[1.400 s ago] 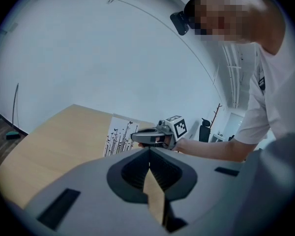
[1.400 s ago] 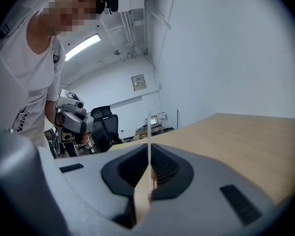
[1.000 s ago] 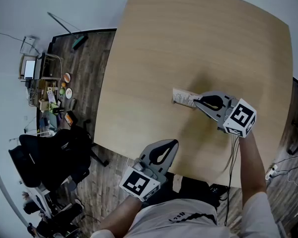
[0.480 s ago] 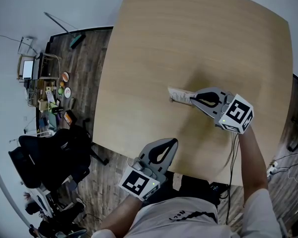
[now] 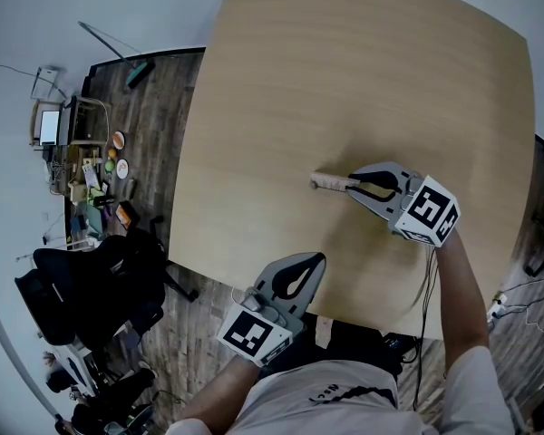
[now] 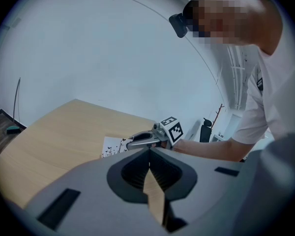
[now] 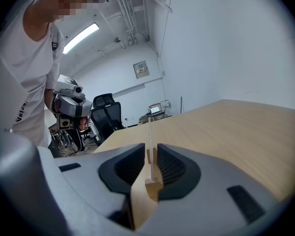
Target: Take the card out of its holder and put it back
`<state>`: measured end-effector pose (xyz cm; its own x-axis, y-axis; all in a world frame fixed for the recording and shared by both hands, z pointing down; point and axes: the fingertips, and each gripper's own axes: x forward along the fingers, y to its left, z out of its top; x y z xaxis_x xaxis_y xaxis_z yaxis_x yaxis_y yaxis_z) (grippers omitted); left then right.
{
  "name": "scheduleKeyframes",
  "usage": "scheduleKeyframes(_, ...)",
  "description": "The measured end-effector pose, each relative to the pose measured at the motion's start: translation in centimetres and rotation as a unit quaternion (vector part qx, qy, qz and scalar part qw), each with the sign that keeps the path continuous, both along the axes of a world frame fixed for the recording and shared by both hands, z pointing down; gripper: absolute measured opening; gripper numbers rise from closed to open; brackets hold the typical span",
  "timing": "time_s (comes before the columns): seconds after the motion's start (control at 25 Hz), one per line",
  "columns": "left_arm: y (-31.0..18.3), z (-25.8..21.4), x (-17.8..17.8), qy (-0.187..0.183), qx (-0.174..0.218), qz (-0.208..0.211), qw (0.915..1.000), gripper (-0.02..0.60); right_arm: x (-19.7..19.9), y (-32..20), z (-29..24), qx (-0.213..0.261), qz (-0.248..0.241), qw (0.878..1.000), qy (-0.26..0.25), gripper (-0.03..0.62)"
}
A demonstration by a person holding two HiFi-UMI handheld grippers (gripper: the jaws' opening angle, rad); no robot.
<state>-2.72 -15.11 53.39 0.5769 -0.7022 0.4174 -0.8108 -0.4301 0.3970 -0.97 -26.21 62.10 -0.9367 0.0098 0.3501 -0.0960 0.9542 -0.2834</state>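
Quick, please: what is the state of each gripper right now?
Left gripper: closed, holding nothing.
Right gripper: closed on the card, which stands on edge.

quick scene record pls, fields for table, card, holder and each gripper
surface: bare wooden table
card: white card with black print, upright, appears slotted in its holder
holder: small wooden holder, between the right gripper's jaws
right gripper: right gripper over the table, shut on the card
left gripper: left gripper by the table's near edge, shut, empty
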Motion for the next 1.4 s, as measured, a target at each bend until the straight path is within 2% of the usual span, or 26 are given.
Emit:
scheduleKeyframes(0.08, 0.0, -0.1, 0.2, 0.0, 0.002, 0.002, 1.0, 0.012, 0.3, 0.1, 0.2, -0.001, 0.004, 1.0, 0.006, 0.086)
scheduleKeyframes(0.2, 0.0, -0.5, 0.3, 0.001, 0.009, 0.005, 0.9999, 0.012, 1.3, -0.5, -0.7, 0.005, 0.03, 0.999, 0.009, 0.086)
scheduleKeyframes(0.36, 0.3, -1.4, 0.0, 0.005, 0.022, 0.008, 0.9997, 0.012, 3.8, -1.3, -2.3, 0.015, 0.107, 0.994, 0.017, 0.086)
scheduleKeyframes(0.56, 1.2, -2.7, -1.0, 0.009, 0.034, 0.006, 0.9994, 0.012, 5.1, 1.2, -6.0, 0.018, 0.18, 0.983, 0.021, 0.066)
scheduleKeyframes(0.8, 3.1, -5.9, -2.3, 0.003, 0.054, 0.012, 0.9985, 0.012, 2.2, 7.5, -11.1, 0.002, 0.224, 0.974, 0.0, 0.021)
scheduleKeyframes(1.08, 6.6, -11.2, -4.2, 0.022, 0.095, 0.024, 0.995, 0.012, -2.6, 15.0, -18.0, 0.022, 0.253, 0.967, -0.021, 0.014)
scheduleKeyframes(1.4, 10.6, -16.0, -5.4, 0.041, 0.135, 0.041, 0.9892, 0.012, -3.6, 20.0, -23.4, 0.047, 0.313, 0.947, -0.053, 0.012)
